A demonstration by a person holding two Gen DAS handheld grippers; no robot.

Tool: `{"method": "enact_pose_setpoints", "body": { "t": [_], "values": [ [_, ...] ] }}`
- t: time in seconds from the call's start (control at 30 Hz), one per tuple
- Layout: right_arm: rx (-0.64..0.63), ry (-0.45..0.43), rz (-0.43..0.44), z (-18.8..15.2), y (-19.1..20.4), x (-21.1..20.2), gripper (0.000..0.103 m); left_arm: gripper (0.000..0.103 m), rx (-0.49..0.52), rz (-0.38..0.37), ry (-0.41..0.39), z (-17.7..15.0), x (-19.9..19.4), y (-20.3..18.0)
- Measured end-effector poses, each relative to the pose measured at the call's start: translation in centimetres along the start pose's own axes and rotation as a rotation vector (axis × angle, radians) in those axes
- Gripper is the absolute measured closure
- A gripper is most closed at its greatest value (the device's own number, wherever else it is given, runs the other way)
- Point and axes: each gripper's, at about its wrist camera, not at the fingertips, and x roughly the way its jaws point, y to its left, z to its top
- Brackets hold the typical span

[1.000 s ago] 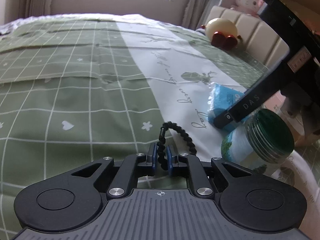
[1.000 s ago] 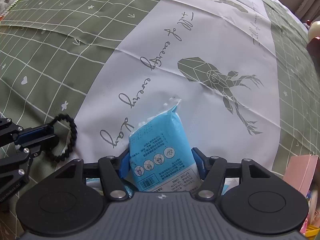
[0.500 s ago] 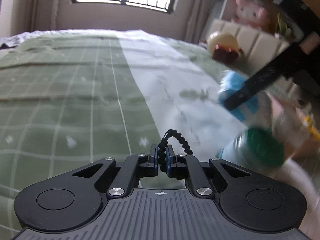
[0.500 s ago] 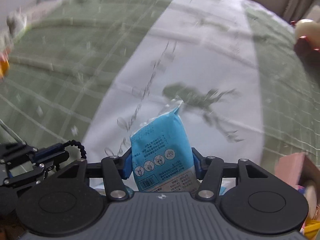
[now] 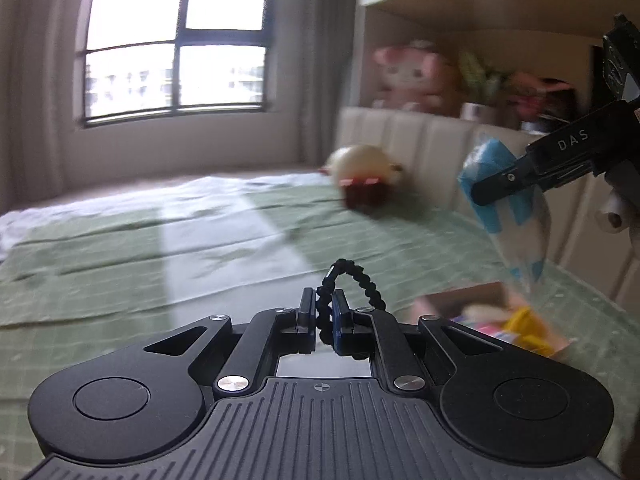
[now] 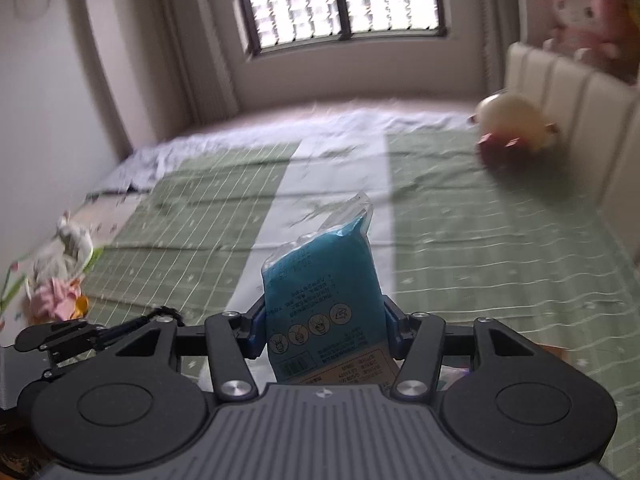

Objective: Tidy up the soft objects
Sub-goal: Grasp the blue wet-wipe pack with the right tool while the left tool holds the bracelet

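My left gripper (image 5: 323, 315) is shut on a black beaded bracelet (image 5: 352, 280), whose loop sticks up between the fingers, lifted above the green checked bed cover (image 5: 120, 264). My right gripper (image 6: 324, 320) is shut on a blue soft packet (image 6: 320, 276), held upright in the air. The packet (image 5: 496, 188) and the right gripper (image 5: 500, 184) also show at the right of the left wrist view. The left gripper (image 6: 172, 314) shows at the lower left of the right wrist view.
A cardboard box (image 5: 496, 320) with colourful items sits below the packet. A cream and red plush (image 5: 364, 172) lies by the padded headboard (image 5: 424, 140). A pink plush (image 6: 580, 8) sits on the shelf above. Toys (image 6: 60, 276) lie at the bed's left edge.
Both grippers have lifted off the bed and tilted up, so the window and headboard come into view. The packet and bracelet rose with them. The green-lidded jar has left the view.
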Motion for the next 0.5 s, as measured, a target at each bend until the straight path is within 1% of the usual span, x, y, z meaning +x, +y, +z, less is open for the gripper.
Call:
{"method": "enact_pose_setpoints", "body": {
  "t": [0.13, 0.23, 0.37, 0.5],
  "values": [
    [0.068, -0.045, -0.028, -0.8, -5.4, -3.0, 0.049, 0.093, 0.031, -0.088, 0.041, 1.7, 3.6, -5.7],
    [0.121, -0.061, -0.05, -1.4, -9.5, -4.2, 0.049, 0.093, 0.051, -0.144, 0.073, 2.0, 5.9, -9.8],
    [0.182, -0.073, -0.078, -2.6, -14.4, -4.8, 0.049, 0.093, 0.057, -0.209, 0.116, 2.0, 9.2, -13.9],
    [0.233, -0.05, -0.098, -4.0, -18.3, -3.2, 0.049, 0.093, 0.036, -0.266, 0.167, 0.9, 12.6, -16.3]
  ]
}}
